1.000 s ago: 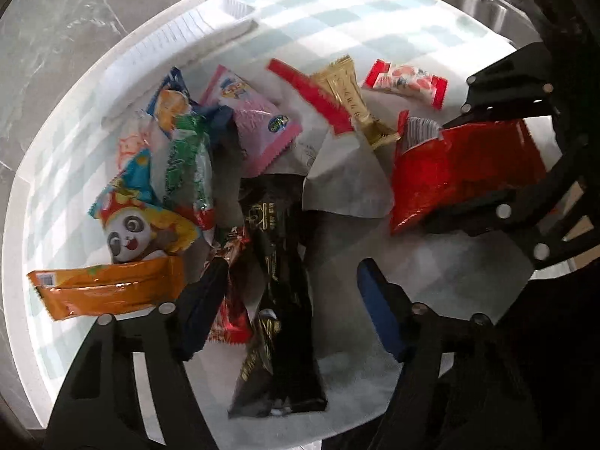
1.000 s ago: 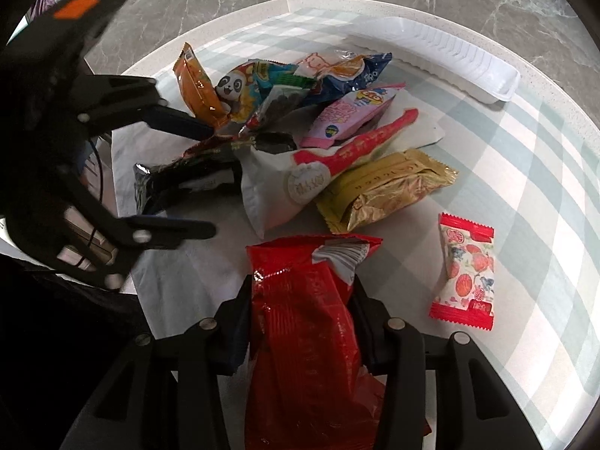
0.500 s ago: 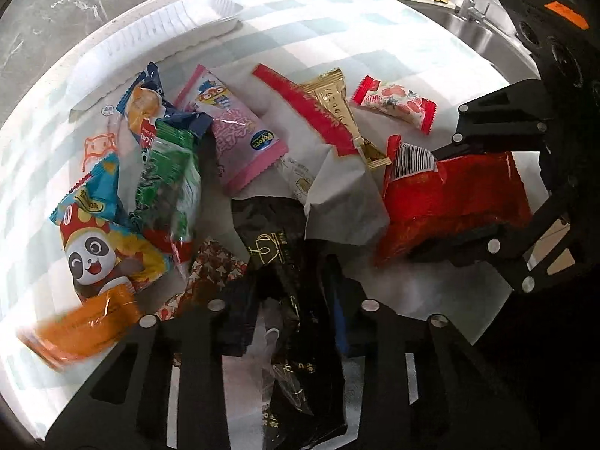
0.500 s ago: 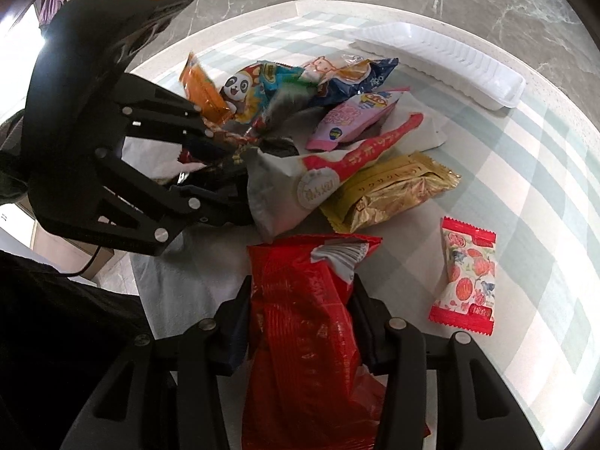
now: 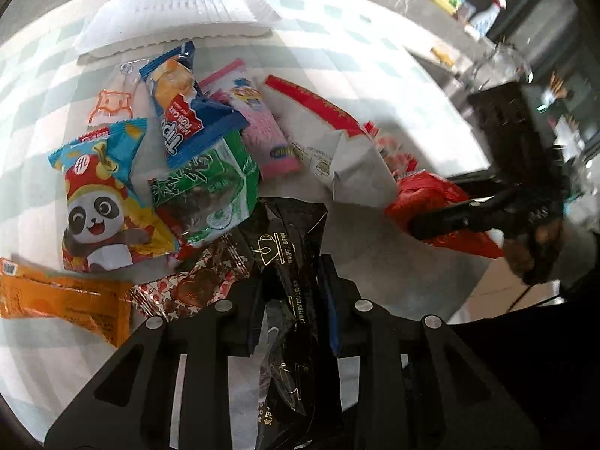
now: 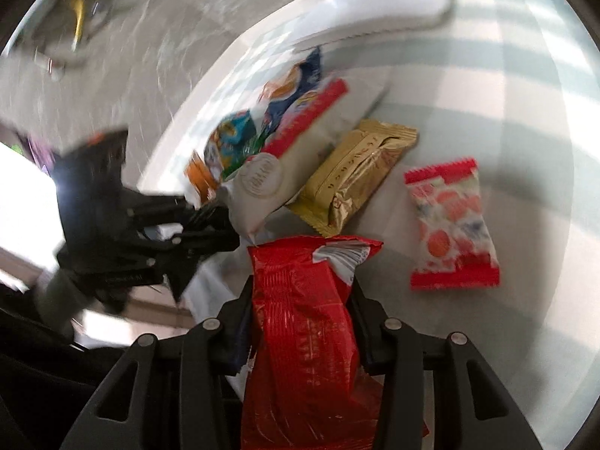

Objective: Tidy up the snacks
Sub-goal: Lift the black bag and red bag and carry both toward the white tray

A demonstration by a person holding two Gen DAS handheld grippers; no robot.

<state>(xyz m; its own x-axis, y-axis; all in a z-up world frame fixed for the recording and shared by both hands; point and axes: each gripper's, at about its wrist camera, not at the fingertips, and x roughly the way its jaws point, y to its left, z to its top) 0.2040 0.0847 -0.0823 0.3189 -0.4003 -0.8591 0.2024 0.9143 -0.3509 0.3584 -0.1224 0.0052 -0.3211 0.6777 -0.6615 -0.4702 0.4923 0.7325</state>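
- My left tongs (image 5: 290,296) are closing, and their pads already press both sides of a long black foil snack packet with gold print (image 5: 296,262), which runs from between them back under the camera.
- My right tongs (image 6: 300,322) are closing too, and they grip a shiny red plastic snack bag (image 6: 300,322); its torn-looking silver top edge sticks out ahead of the tips.
- From the left camera I see the right tongs (image 5: 446,217) off to the right, the same red bag (image 5: 431,187) pinched in them.
- From the right camera the left tongs (image 6: 210,232) sit at the left, blurred, beside the pile.
- The rest of the snacks lie in a heap on the bench (image 5: 393,86), which wears a pale green and white checked cloth.
- In the heap: a blue panda-print packet (image 5: 97,195), a green packet (image 5: 210,191) overlapping it, a blue roll-cake packet (image 5: 180,108), a pink packet (image 5: 262,131), an orange packet (image 5: 60,300) at the near left, and a red-and-white patterned foil sweet (image 5: 195,285) just beside the left tongs.
- A white pouch with a red strip (image 6: 285,165) lies against a gold foil packet (image 6: 356,172).
- A white sweet wrapper with red ends and fruit print (image 6: 453,225) lies apart, to the right of the gold one.
- A long white plastic tray (image 5: 180,11) sits at the far edge of the bench, beyond the heap.
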